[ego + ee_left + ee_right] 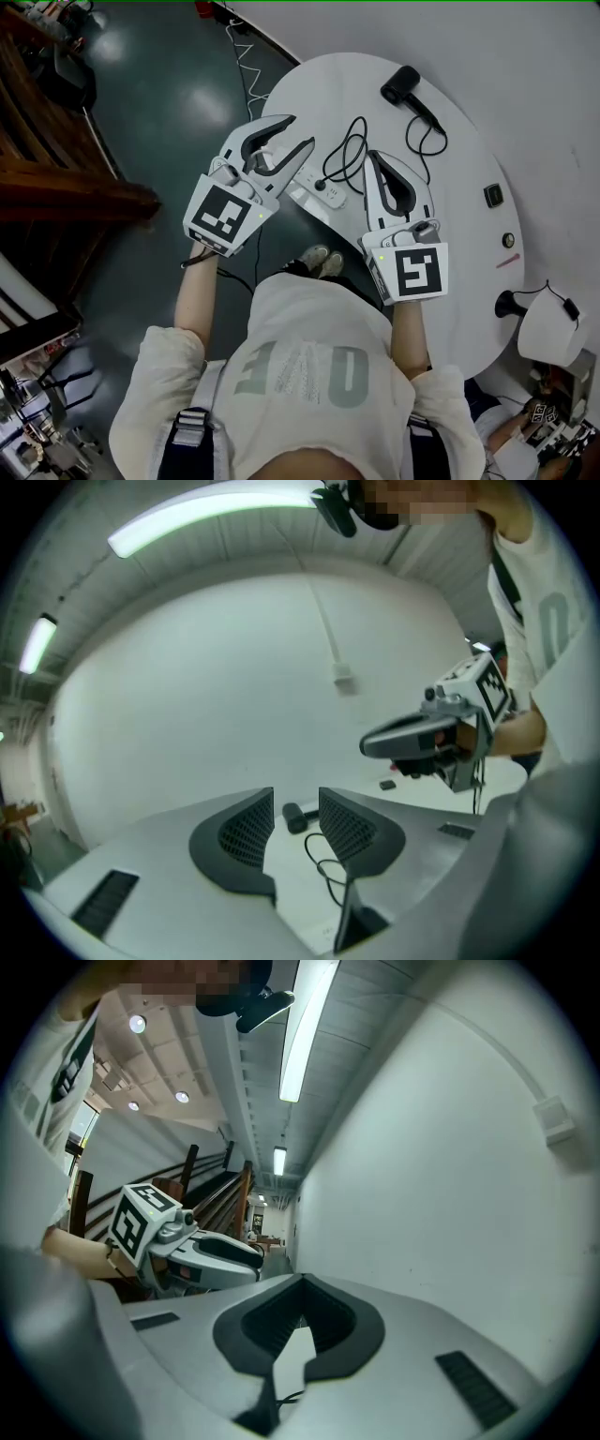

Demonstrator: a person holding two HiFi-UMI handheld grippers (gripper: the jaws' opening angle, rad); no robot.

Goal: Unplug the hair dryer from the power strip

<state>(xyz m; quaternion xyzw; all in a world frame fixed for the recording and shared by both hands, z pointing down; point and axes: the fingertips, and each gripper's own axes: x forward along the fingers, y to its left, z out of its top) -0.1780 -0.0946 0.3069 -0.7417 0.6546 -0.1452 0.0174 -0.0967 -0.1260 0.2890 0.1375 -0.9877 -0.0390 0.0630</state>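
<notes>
The head view looks steeply down from above the person's shoulders, taking in the left gripper [300, 131], the right gripper [373, 157], a round white table [469, 178] close below and dark floor [169, 94] at the left. The left gripper view sits low, close behind its own jaws, facing level across the table toward a white wall [216, 686]; it shares the hair dryer [294, 817] with the head view and catches the right gripper at its right. The right gripper view, equally close behind its jaws, faces along that wall toward wooden stairs [211, 1185], with the left gripper at its left.
</notes>
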